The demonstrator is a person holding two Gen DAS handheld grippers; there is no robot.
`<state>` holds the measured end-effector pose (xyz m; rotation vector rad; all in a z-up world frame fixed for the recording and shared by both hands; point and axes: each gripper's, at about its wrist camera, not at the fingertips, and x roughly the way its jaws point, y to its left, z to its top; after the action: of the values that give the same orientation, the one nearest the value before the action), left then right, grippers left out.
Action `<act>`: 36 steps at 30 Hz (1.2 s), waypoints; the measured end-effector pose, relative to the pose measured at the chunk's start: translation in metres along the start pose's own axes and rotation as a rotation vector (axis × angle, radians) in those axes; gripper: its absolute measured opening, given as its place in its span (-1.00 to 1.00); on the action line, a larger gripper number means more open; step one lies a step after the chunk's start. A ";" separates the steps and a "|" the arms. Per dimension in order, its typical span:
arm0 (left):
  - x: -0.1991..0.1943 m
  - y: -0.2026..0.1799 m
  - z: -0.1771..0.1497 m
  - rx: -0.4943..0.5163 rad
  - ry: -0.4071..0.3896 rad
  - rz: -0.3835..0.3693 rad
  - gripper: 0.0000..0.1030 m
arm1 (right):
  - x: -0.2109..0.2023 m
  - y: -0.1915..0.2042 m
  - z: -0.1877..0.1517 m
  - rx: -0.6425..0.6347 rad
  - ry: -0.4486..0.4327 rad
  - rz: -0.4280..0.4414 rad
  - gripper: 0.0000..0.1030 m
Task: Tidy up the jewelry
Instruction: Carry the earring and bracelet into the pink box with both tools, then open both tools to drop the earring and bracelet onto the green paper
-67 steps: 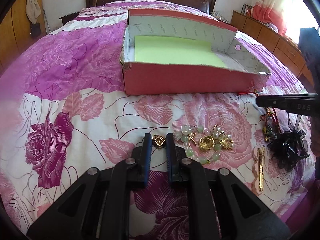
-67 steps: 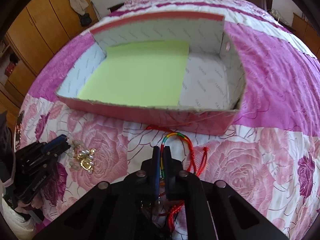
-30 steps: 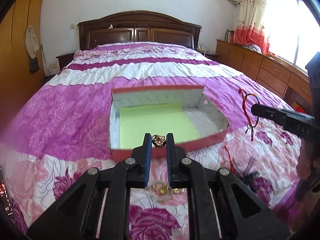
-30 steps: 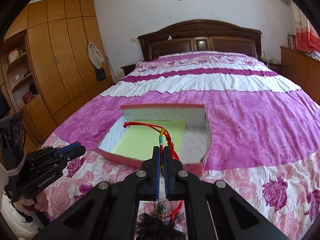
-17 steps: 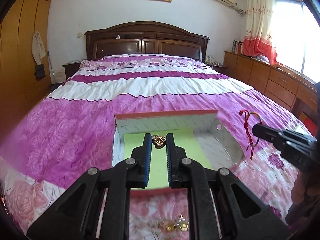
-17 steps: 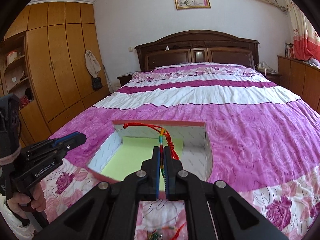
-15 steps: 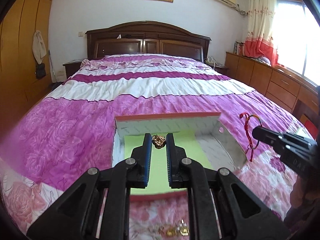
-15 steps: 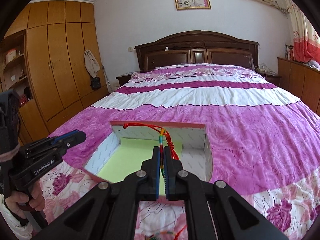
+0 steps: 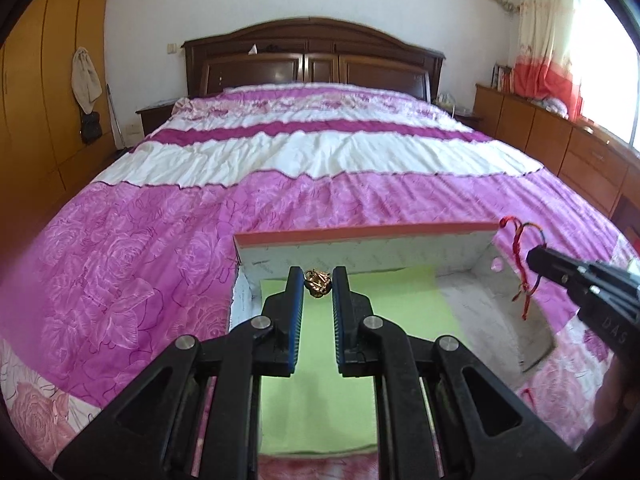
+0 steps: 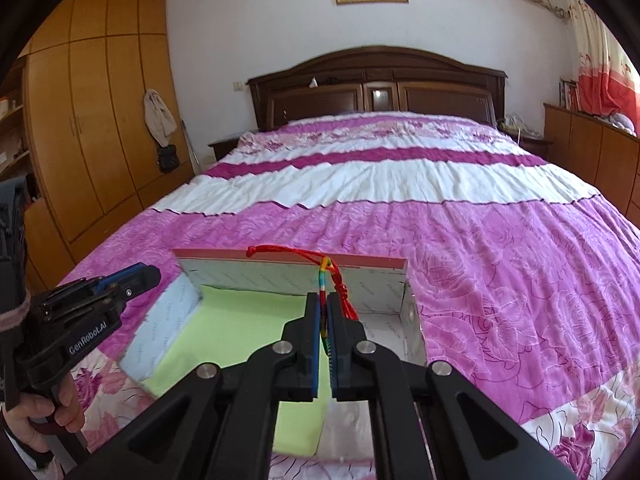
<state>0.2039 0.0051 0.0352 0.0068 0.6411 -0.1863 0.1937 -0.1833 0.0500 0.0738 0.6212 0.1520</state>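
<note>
Both the left gripper (image 9: 317, 280) and right gripper (image 10: 323, 312) point downward, clamped shut.

"GenRobot.AI" on the left tool (image 10: 142, 278); "DAS" on the right tool (image 9: 534, 256)

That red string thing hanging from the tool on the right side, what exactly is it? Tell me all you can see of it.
It is a red cord bracelet of thin braided string, with a short rainbow-striped stretch and loose knotted red ends dangling. The right gripper has its jaws shut on the striped part, so the loop arches up and leftward in the air and touches nothing else. It hangs above the open box with the pale green lining. The left wrist view shows it from the side, its tails trailing down.
</note>
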 end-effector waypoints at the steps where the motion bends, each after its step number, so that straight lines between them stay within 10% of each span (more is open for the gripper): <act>1: 0.006 0.000 -0.001 -0.002 0.017 0.006 -0.89 | 0.006 -0.001 0.001 -0.003 0.013 -0.006 -0.91; 21: 0.088 -0.002 -0.023 -0.014 0.359 0.037 -0.88 | 0.105 -0.026 -0.022 0.017 0.354 -0.101 -0.91; 36: 0.083 -0.005 -0.020 0.002 0.351 0.025 -0.62 | 0.108 -0.022 -0.023 0.032 0.412 -0.052 -0.47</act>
<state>0.2564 -0.0123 -0.0296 0.0501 0.9906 -0.1622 0.2698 -0.1871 -0.0334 0.0577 1.0361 0.1071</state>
